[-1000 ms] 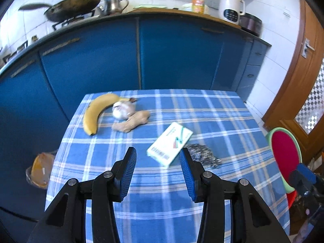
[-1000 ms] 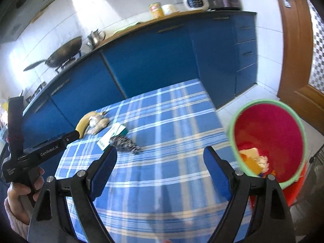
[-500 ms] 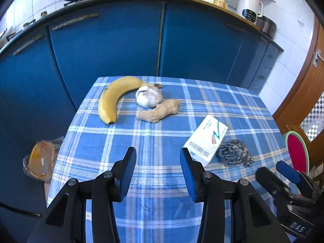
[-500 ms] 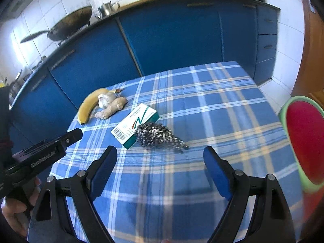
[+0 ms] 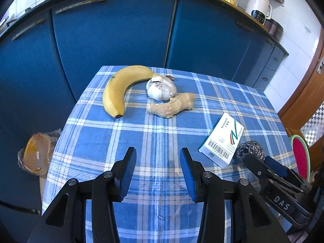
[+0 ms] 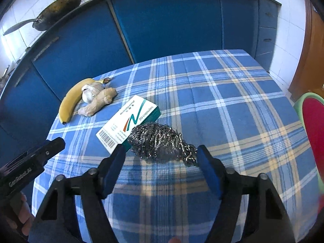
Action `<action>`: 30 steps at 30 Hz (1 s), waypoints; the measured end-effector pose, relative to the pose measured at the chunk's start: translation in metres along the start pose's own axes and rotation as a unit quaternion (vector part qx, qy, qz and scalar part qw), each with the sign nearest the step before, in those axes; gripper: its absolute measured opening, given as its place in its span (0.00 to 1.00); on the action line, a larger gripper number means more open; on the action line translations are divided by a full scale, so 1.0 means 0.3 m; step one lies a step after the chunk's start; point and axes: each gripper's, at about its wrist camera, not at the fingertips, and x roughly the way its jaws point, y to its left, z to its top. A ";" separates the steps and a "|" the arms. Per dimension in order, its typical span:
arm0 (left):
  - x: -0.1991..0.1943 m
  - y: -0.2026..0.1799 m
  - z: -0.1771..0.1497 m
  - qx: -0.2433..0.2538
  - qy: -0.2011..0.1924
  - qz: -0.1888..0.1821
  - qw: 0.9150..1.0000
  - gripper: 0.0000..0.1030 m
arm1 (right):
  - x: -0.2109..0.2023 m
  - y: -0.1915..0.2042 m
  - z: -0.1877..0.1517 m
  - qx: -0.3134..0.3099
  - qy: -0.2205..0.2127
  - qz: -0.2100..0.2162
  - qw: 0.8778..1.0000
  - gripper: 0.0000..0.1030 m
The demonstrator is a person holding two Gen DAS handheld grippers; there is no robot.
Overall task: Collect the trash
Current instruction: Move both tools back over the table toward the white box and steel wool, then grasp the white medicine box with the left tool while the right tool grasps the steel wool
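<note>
A steel wool scrubber point(image 6: 160, 142) lies on the blue plaid tablecloth point(image 6: 232, 105), just ahead of my right gripper point(image 6: 160, 154), which is open with its fingers on either side of it. A white and green capsule box point(image 6: 128, 124) lies against the scrubber's left side. Both show in the left wrist view: the box point(image 5: 221, 140) and the scrubber point(image 5: 250, 151). My left gripper point(image 5: 158, 158) is open and empty over the cloth, short of a banana point(image 5: 119, 89), a garlic bulb point(image 5: 161, 88) and a ginger root point(image 5: 172, 105).
A red bin with a green rim point(image 6: 313, 125) stands off the table's right edge. Blue cabinets point(image 5: 113, 30) run behind the table. A plastic bag with something orange point(image 5: 36, 156) lies on the floor to the left. A wok point(image 6: 54, 10) sits on the counter.
My right gripper swung left from the red bin and moved down to the scrubber, which now sits between its fingers. My left gripper moved left and forward toward the banana.
</note>
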 end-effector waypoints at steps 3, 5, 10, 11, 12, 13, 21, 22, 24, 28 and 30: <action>-0.001 -0.013 0.008 0.009 -0.002 -0.002 1.000 0.45 | 0.024 -0.006 0.003 0.009 0.008 0.013 1.000 0.58; -0.003 -0.022 0.013 0.014 -0.004 -0.004 1.000 0.45 | 0.022 -0.007 0.004 0.007 0.005 0.017 1.000 0.51; 0.007 -0.061 0.016 0.021 -0.003 -0.016 1.000 0.45 | 0.012 -0.025 0.008 0.009 0.009 0.034 0.999 0.37; 0.008 -0.071 0.015 0.024 -0.002 -0.018 1.000 0.44 | 0.006 -0.028 0.007 0.008 0.008 0.035 0.999 0.34; 0.009 -0.079 0.014 0.026 -0.002 -0.020 0.999 0.44 | 0.001 -0.030 0.006 0.007 0.006 0.035 0.999 0.30; 0.010 -0.094 0.014 0.031 -0.002 -0.024 0.999 0.45 | -0.009 -0.036 0.005 0.006 0.004 0.036 0.999 0.28; 0.041 -0.170 0.019 0.061 -0.001 -0.045 0.997 0.49 | -0.117 -0.110 0.007 -0.005 -0.025 0.022 0.999 0.13; 0.047 -0.182 0.020 0.067 0.000 -0.049 0.997 0.51 | -0.130 -0.122 0.005 -0.006 -0.028 0.019 0.999 0.13; 0.060 -0.206 0.017 0.080 0.004 -0.054 0.995 0.56 | -0.148 -0.139 0.003 -0.006 -0.032 0.016 0.999 0.13; 0.086 -0.259 0.005 0.113 0.014 -0.063 0.992 0.60 | -0.180 -0.161 0.003 -0.011 -0.037 0.012 0.999 0.13; 0.097 -0.275 0.001 0.123 0.016 -0.061 0.990 0.62 | -0.193 -0.172 0.000 -0.010 -0.039 0.011 0.999 0.13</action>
